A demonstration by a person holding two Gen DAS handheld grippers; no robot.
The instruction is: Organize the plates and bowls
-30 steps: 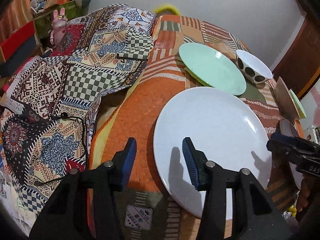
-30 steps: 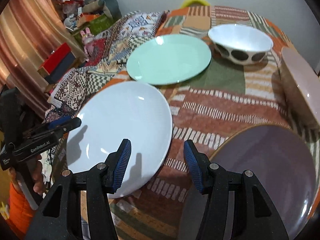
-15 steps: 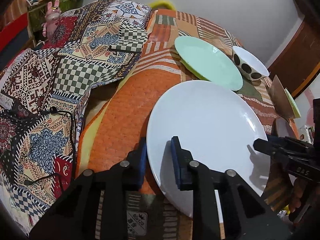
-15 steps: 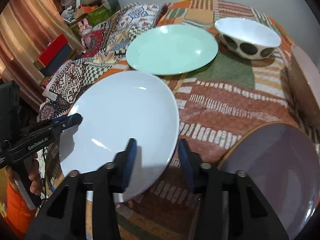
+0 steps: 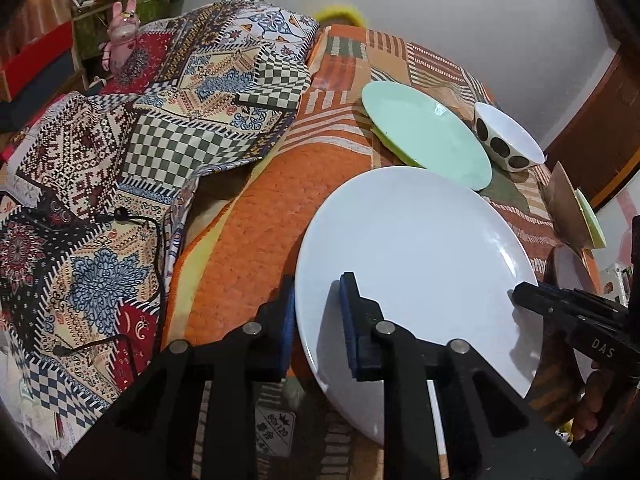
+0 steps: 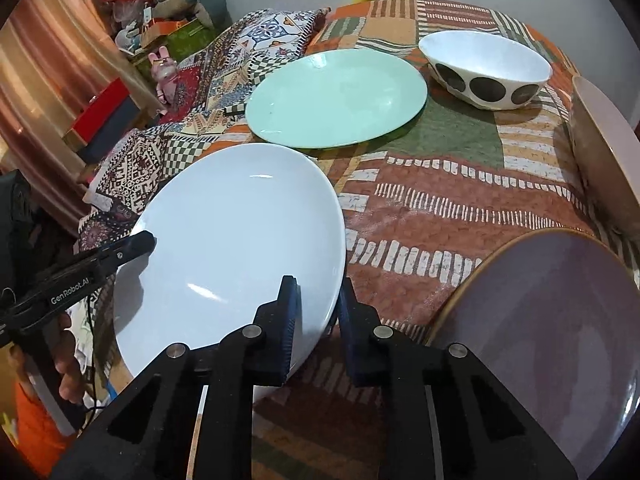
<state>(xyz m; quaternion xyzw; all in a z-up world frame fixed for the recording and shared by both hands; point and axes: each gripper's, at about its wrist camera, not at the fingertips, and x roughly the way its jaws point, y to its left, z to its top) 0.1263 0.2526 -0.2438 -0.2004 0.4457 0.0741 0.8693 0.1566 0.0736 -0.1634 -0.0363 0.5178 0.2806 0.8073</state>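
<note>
A large white plate [image 5: 416,256] is held tilted above the patchwork table cloth. My left gripper [image 5: 318,320] is shut on its near left rim. My right gripper [image 6: 318,312] is shut on its opposite rim, and the plate [image 6: 236,236] fills the left of the right wrist view. Beyond it lies a mint green plate [image 5: 424,132] [image 6: 336,96], then a white bowl with black dots [image 5: 506,142] [image 6: 486,70]. A purple plate [image 6: 552,328] lies at the right front. A beige bowl [image 6: 604,152] leans at the right edge.
A patterned blanket [image 5: 132,152] covers the left side, with a black cable [image 5: 140,216] on it. A pink rabbit toy [image 5: 122,34] and boxes stand at the back left. A green-rimmed dish [image 5: 590,220] leans behind the beige bowl [image 5: 564,204].
Both grippers went from open to shut on the white plate's rim. The plate has come up off the cloth and tilted.
</note>
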